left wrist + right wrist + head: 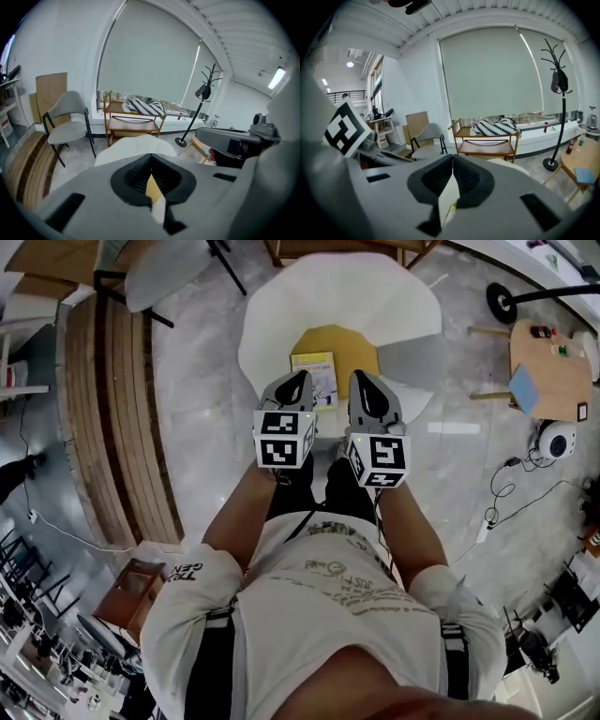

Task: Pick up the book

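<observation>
The book (315, 377), pale with a yellow-green border, lies flat on a yellow panel (352, 345) in the middle of a white table (281, 310). In the head view both grippers hang side by side just above its near edge. My left gripper (299, 382) points at the book's near side and is shut with nothing in it. My right gripper (363, 382) is just right of the book, jaws also together and empty. In the left gripper view the shut pads (151, 161) hide most of the table (136, 145). The right gripper view shows its pads (453, 161) meeting at the tip.
A slatted wooden platform (117, 418) runs along the left. A grey chair (164, 268) stands behind the table, a wooden trolley (133, 124) by the window, a coat stand (199, 105) to the right. A small wooden table (553, 367) and floor cables (506, 488) lie at the right.
</observation>
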Tool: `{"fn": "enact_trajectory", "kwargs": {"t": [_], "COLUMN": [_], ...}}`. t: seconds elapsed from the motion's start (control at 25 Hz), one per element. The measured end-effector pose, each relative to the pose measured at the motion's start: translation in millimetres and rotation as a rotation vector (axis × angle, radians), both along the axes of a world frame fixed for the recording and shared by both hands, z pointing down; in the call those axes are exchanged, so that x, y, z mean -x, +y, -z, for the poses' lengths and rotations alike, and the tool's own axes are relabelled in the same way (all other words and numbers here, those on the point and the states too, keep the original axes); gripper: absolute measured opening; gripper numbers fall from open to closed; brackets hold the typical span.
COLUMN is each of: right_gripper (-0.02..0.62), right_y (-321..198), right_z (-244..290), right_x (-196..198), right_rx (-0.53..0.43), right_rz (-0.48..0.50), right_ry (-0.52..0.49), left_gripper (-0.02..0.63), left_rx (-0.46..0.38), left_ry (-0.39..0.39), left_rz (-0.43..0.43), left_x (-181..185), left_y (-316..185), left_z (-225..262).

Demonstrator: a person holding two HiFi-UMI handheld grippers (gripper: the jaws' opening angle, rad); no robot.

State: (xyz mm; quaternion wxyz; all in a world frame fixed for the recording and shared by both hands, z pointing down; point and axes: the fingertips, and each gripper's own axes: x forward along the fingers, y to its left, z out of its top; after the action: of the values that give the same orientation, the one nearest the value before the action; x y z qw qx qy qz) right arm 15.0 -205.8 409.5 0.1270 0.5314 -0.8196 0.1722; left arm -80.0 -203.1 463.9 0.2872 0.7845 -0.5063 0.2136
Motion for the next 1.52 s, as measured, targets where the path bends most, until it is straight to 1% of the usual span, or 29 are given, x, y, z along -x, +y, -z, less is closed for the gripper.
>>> {"fn": "enact_trajectory", "kwargs": {"t": [0.24, 0.36, 0.56, 0.68, 0.76, 0.96, 1.24, 1.4, 1.52], "right_gripper": [0.028, 0.028, 0.028, 0.028, 0.028, 0.028, 0.028, 0.029, 0.028], "right_y": [8, 9, 15, 18, 24, 43, 72, 83, 88], "right_z": [-85, -126, -183, -219, -242, -298, -363, -384, -392], "right_x": [-11, -4, 24, 33, 34, 21, 13, 23, 32], "right_rx": [0.139, 0.195, 0.245, 0.267, 0.284, 0.346, 0.416, 0.448, 0.453], "right_rz": [-0.011, -0.021, 0.018, 0.032, 0.031, 0.005, -0.021, -0.024, -0.013], "right_ry": [0.013, 0.000, -0.005, 0.008, 0.020, 0.039, 0.049, 0.035, 0.030], "left_gripper": [0.017, 0.017, 0.017, 0.018, 0.017, 0.017, 0.018, 0.018, 0.017], "left_rx": [0.111, 0.161, 0.237, 0.271, 0.296, 0.355, 0.426, 0.460, 0.467], "left_ry": [0.001, -0.006, -0.007, -0.006, 0.001, -0.023, -0.029, -0.033, 0.005], "left_rz": [0.014, 0.017, 0.038, 0.062, 0.071, 0.048, 0.022, 0.009, 0.019], "left_x": [0, 4, 15, 23, 27, 29, 28, 34, 38], "left_y": [13, 20, 29, 26, 28, 45, 63, 68, 67], "left_z": [-70, -109, -170, -207, -231, -288, -365, -402, -423]}}
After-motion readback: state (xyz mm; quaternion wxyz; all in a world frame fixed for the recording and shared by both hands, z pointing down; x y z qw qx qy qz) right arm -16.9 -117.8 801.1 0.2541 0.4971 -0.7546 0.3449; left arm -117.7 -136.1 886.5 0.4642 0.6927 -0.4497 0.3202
